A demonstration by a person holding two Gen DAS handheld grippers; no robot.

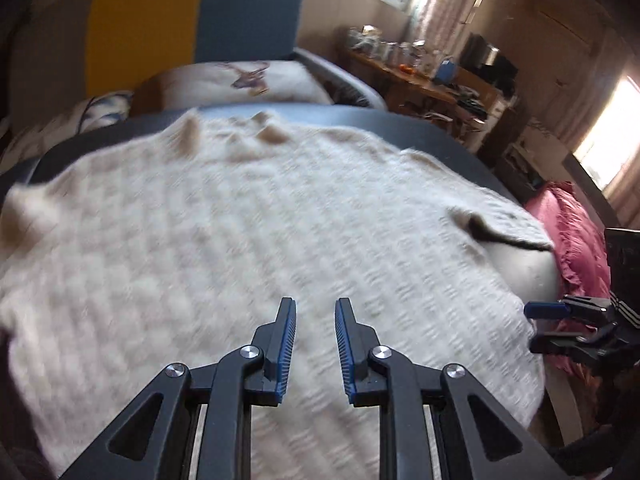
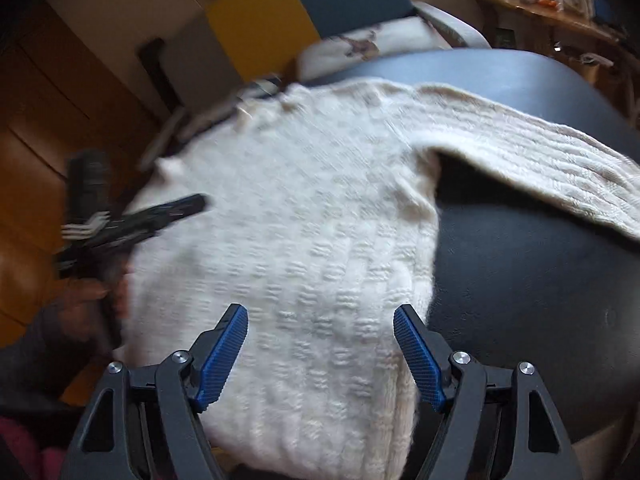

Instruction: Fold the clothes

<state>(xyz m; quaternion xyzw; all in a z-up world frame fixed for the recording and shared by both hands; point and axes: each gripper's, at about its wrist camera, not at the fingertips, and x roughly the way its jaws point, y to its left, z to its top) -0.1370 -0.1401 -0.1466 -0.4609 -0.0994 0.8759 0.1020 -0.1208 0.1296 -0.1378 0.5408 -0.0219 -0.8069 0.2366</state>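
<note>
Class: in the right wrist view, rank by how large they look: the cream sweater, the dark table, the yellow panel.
1. Cream sweater
2. Dark table, partly covered by the sweater, so its true extent is unsure
3. Yellow panel

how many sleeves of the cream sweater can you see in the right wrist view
1: a sleeve stretches out to the right across the dark table. The other sleeve does not show; it may be folded under the sweater or out of frame.
</note>
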